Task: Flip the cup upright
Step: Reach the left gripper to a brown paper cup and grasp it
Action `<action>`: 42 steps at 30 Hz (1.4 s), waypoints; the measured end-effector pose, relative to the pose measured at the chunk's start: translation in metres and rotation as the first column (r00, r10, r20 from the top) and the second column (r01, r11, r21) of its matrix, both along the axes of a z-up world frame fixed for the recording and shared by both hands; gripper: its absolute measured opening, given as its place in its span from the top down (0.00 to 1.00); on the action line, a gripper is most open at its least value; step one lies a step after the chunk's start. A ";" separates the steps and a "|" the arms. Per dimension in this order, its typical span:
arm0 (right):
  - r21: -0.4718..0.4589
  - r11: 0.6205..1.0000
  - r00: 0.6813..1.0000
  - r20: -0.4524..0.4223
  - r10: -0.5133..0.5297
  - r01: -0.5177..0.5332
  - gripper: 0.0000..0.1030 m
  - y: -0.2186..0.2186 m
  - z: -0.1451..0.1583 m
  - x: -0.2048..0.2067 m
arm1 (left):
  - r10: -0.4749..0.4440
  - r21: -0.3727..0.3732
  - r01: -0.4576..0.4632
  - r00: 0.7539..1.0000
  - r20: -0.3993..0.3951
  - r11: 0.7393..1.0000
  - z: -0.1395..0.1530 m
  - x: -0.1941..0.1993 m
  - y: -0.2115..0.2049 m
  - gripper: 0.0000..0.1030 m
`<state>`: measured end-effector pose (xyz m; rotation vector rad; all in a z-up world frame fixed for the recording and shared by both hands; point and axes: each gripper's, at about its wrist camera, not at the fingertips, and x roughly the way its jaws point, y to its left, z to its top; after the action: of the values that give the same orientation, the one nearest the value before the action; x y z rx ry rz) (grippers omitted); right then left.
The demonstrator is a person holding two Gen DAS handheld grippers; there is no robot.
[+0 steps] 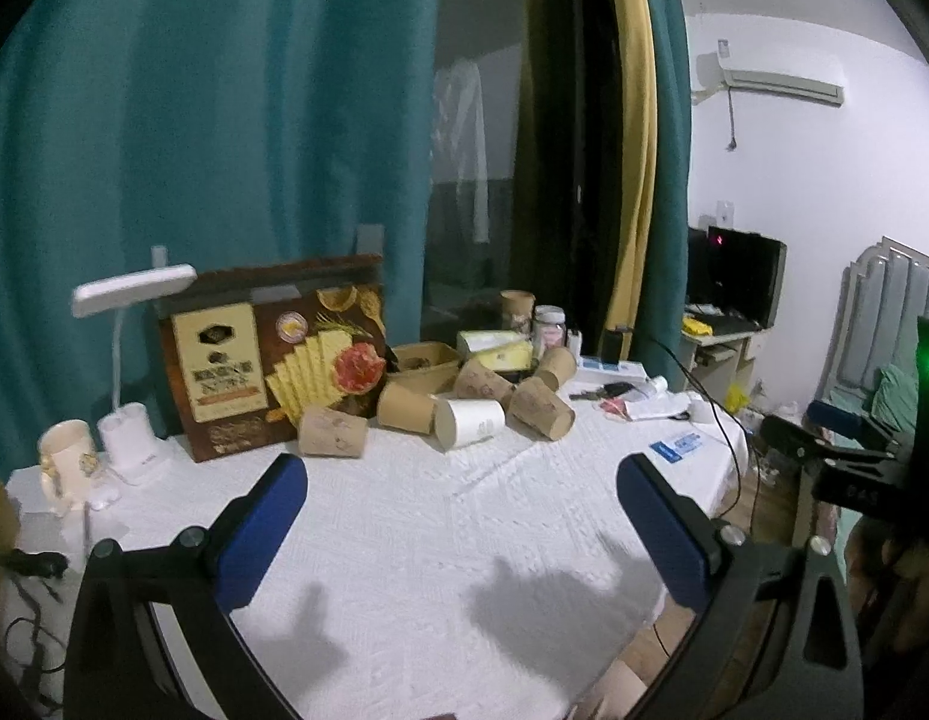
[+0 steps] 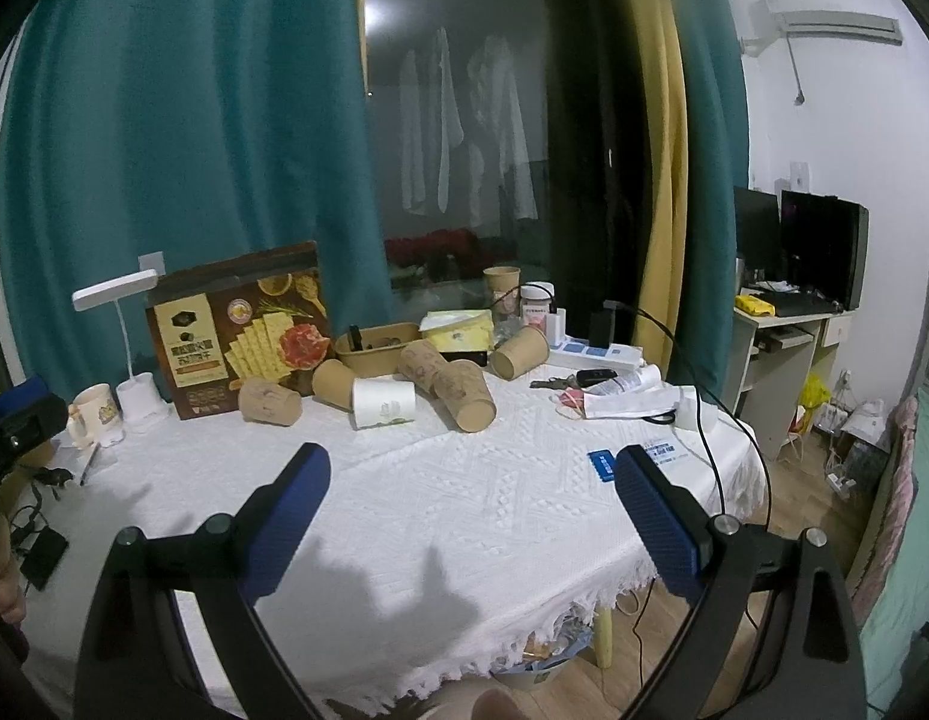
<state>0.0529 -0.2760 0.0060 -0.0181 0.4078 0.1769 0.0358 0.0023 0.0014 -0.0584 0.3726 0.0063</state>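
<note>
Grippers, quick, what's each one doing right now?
Left gripper: open, nothing between its fingers, above the tablecloth.
Right gripper: open, holding nothing.

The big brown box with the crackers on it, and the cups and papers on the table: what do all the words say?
Nothing can be read for sure.
Cracker box: big pale characters and a dark badge, too blurred to read.
White cup: small green mark, too small.
Brown cups: faint drawings, no clear words.
Blue card: white print, too small.
Jar: label blurred.
</note>
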 end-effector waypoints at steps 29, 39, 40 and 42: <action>0.017 0.986 0.953 -0.258 -0.158 0.168 0.08 -0.120 -0.124 0.245 | -0.081 -0.010 0.086 0.890 -0.449 0.996 -0.141 0.396 -0.128 0.09; 0.057 0.982 0.953 -0.258 -0.159 0.179 0.08 -0.129 -0.121 0.242 | -0.045 0.003 0.054 0.868 -0.495 0.999 -0.160 0.438 -0.139 0.29; 0.055 0.982 0.952 -0.260 -0.160 0.180 0.08 -0.128 -0.121 0.238 | -0.042 0.007 0.053 0.866 -0.498 0.999 -0.160 0.440 -0.140 0.32; 0.055 0.982 0.953 -0.258 -0.161 0.180 0.08 -0.128 -0.117 0.233 | -0.047 -0.009 0.049 0.867 -0.496 0.999 -0.160 0.441 -0.138 0.33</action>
<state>0.2862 -0.4044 -0.1114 0.1175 0.6547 0.0232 0.4763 -0.1357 -0.1589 -0.0427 0.8929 -0.0280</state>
